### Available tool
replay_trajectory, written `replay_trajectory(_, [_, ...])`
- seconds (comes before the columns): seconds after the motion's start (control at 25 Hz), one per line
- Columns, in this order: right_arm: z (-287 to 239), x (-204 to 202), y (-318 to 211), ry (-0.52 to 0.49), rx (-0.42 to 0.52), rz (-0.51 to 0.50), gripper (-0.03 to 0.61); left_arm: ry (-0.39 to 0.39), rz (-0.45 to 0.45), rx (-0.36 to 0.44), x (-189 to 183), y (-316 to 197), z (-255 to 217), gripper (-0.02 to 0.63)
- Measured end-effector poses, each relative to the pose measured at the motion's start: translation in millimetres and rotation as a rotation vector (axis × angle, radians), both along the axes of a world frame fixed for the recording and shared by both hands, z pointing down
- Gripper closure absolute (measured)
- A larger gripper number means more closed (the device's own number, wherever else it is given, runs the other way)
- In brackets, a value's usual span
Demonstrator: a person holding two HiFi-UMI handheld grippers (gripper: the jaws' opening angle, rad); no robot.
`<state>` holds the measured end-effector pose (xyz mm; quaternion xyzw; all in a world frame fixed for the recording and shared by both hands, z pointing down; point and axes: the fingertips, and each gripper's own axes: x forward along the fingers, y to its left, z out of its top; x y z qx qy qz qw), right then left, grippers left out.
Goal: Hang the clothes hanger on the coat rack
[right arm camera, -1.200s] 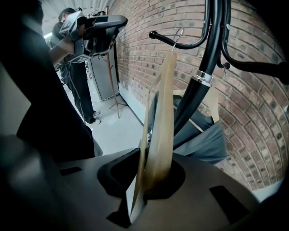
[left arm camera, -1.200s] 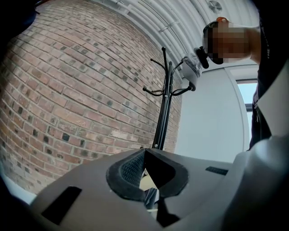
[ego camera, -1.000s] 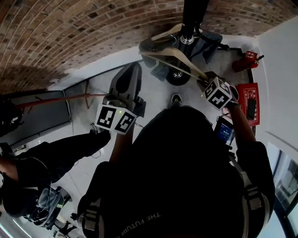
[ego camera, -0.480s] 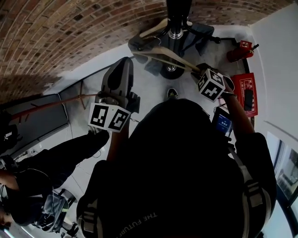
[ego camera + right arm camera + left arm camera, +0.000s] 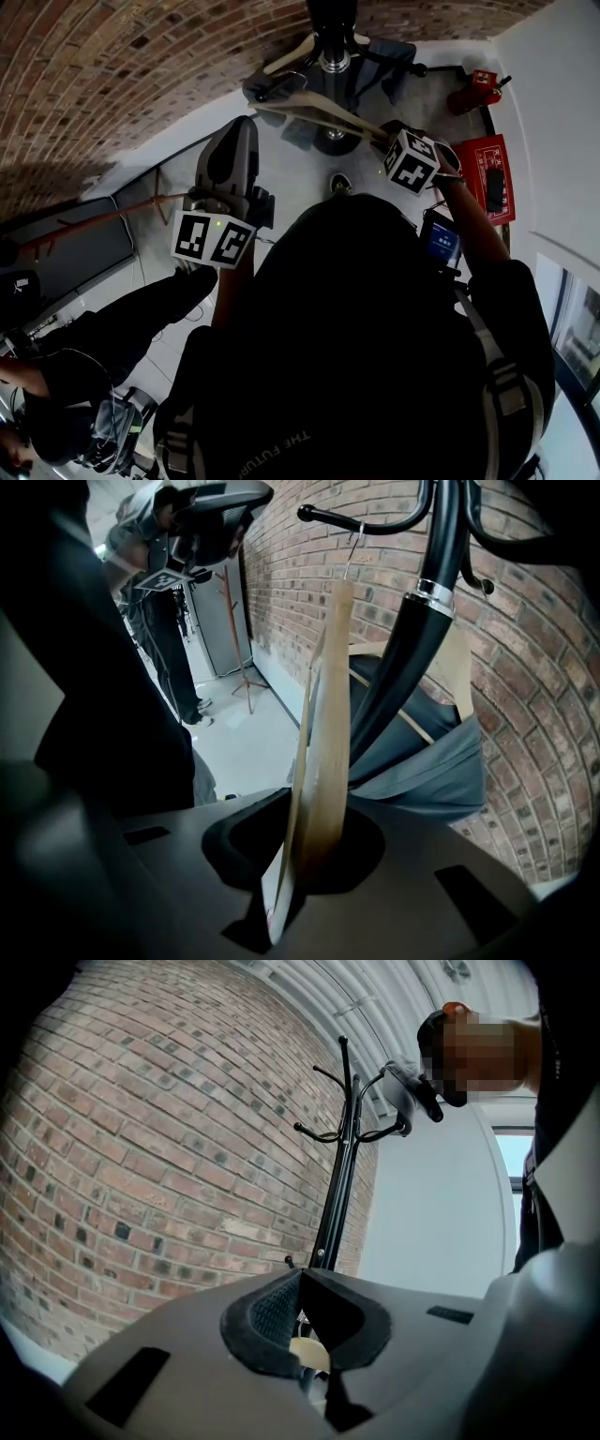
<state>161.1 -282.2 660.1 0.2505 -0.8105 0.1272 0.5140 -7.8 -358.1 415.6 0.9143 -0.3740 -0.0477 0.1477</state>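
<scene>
Wooden hanger upright; hook at black coat rack arm.

Pale-wood hanger – glossy blk coat rack w/ silver ring; red-brown brick wall – grey garment.

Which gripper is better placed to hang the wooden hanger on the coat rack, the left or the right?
Right. The right gripper is shut on the wooden hanger, and its metal hook is already beside an arm of the coat rack. The left gripper is shut, empty and apart from the hanger.
</scene>
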Motion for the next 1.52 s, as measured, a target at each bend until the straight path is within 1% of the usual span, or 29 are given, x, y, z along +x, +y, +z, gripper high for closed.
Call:
replay_trajectory(0.28, [4.3,0.2,-0.3,0.006,-0.008,-0.005,0.534,0.001,-0.006,0.004,-2.5,3.7,1.6,0.6])
replay_trajectory(0.76, [4.5,3.4,-9.3,-0.009,-0.029,0.037,0.532,0.008,-0.009,0.011,-8.3,-0.9,-4.4,0.6])
replay_trajectory(1.04, [2.5,0.3,-8.5,-0.036,-0.041,0.043,0.531,0.01,0.001,0.01,-8.1,-2.2,-2.9,0.6])
replay_trajectory(1.24, [-9.5,-4.7,-20.0,-0.081,-0.011,0.056,0.478,0.01,-0.002,0.01,-8.6,-3.7,-5.4,0.6])
replay_trajectory(1.52, [-24.0,-7.4,-22.5,-0.105,0.044,0.032,0.408,0.011,0.0,0.017,-8.0,-0.9,-7.1,0.6])
